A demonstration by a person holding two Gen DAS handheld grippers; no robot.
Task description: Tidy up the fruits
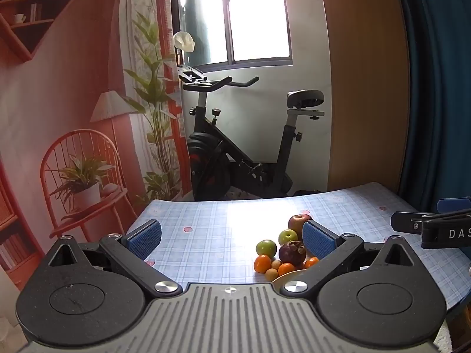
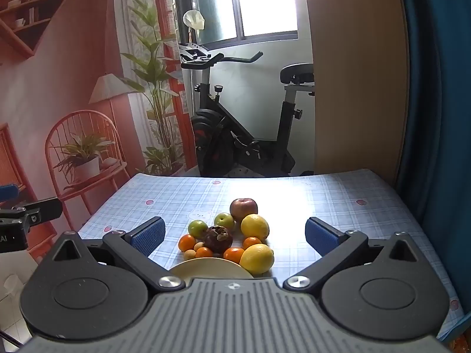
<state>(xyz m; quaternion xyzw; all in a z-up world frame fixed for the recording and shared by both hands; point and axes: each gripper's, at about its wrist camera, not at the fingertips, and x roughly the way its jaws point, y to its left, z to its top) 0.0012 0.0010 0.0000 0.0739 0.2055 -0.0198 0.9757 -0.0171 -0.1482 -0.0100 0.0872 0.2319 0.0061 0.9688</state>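
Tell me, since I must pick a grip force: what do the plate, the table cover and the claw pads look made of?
Plate: cream, smooth and matte, likely ceramic or melamine; the look cannot settle which. Table cover: blue checked sheet that shines under the window light, probably vinyl or oilcloth. Claw pads: blue with a fine ribbed texture, seemingly rubber or soft plastic.

- The fruits (image 2: 228,236) lie clustered together on the worktop (image 2: 338,203).
- A plate (image 2: 210,267) sits just before them, at the near edge.
- An apple (image 2: 243,209) lies farthest back.
- An exercise bike (image 2: 241,135) stands behind the worktop.
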